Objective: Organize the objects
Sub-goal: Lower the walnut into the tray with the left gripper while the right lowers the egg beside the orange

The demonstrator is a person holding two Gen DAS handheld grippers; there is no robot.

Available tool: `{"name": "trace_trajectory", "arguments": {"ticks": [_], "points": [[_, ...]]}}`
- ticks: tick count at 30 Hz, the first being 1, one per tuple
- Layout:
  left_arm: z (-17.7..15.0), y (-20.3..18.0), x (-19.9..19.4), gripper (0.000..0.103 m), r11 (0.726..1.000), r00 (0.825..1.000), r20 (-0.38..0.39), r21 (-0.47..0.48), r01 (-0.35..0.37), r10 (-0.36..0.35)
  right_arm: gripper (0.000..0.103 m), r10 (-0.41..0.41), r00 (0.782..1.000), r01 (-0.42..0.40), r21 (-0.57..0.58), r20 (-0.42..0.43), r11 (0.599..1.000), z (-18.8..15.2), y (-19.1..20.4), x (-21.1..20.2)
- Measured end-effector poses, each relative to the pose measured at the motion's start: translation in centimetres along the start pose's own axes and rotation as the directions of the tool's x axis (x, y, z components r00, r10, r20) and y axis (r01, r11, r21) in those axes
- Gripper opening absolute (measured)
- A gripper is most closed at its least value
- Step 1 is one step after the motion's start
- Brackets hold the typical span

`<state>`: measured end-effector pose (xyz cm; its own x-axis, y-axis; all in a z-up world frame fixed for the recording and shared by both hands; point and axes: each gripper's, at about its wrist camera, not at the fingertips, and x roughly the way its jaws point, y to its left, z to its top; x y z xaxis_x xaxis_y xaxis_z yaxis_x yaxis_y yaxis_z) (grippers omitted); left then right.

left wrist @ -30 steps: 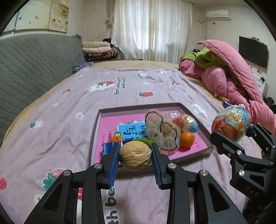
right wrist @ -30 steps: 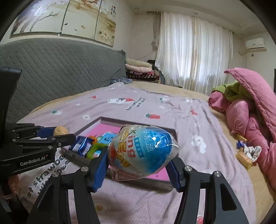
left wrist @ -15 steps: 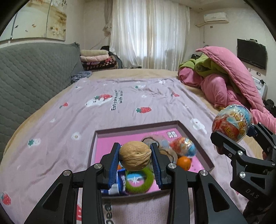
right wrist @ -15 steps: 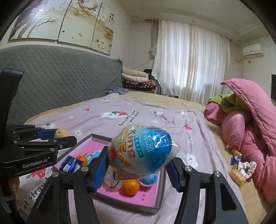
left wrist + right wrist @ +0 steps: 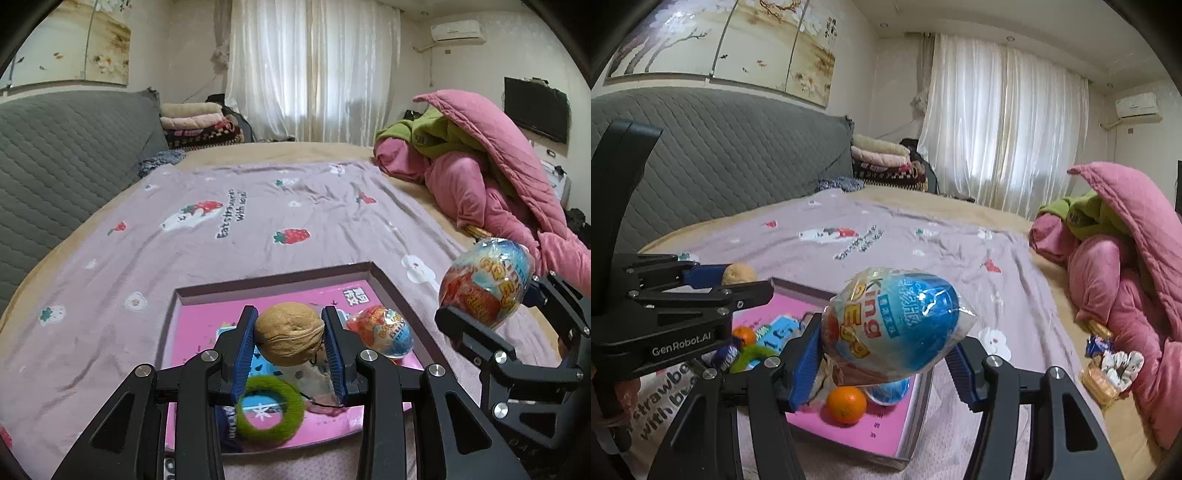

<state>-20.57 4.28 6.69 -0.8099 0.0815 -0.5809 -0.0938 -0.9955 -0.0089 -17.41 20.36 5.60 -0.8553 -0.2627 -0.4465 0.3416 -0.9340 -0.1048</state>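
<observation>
Green ring [image 5: 269,411], wrapped egg [image 5: 386,332], orange [image 5: 847,404] crowd pink tray [image 5: 391,284].

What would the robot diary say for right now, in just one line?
left gripper: shut on walnut | right gripper: shut on wrapped toy egg | both above pink tray | nothing released yet

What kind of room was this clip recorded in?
Almost certainly a home bedroom: the work surface is a bed with a padded grey headboard, a heaped pink quilt, and folded blankets by the curtained window.
</observation>
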Motion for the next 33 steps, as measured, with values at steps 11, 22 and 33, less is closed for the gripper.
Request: {"name": "trace_trajectory", "arguments": {"ticks": [11,22,33], "points": [[-2.0,-0.4,2.7,0.036,1.000,0.998,-0.057,0.000,0.011,-0.011,0.061,0.005,0.997,-0.005,0.009,-0.079,1.000,-1.8,-0.6,2.2],[-3.6,-1.0,4.1,0.036,0.999,0.996,-0.090,0.017,0.028,-0.026,0.061,0.000,0.989,0.000,-0.001,-0.145,1.000,-3.5,-0.7,3.6],[-4.2,-1.7,4.9,0.036,0.999,0.994,-0.102,0.029,0.038,-0.035,0.061,-0.003,0.984,0.002,-0.003,-0.178,1.000,-4.3,-0.9,3.9]]}}
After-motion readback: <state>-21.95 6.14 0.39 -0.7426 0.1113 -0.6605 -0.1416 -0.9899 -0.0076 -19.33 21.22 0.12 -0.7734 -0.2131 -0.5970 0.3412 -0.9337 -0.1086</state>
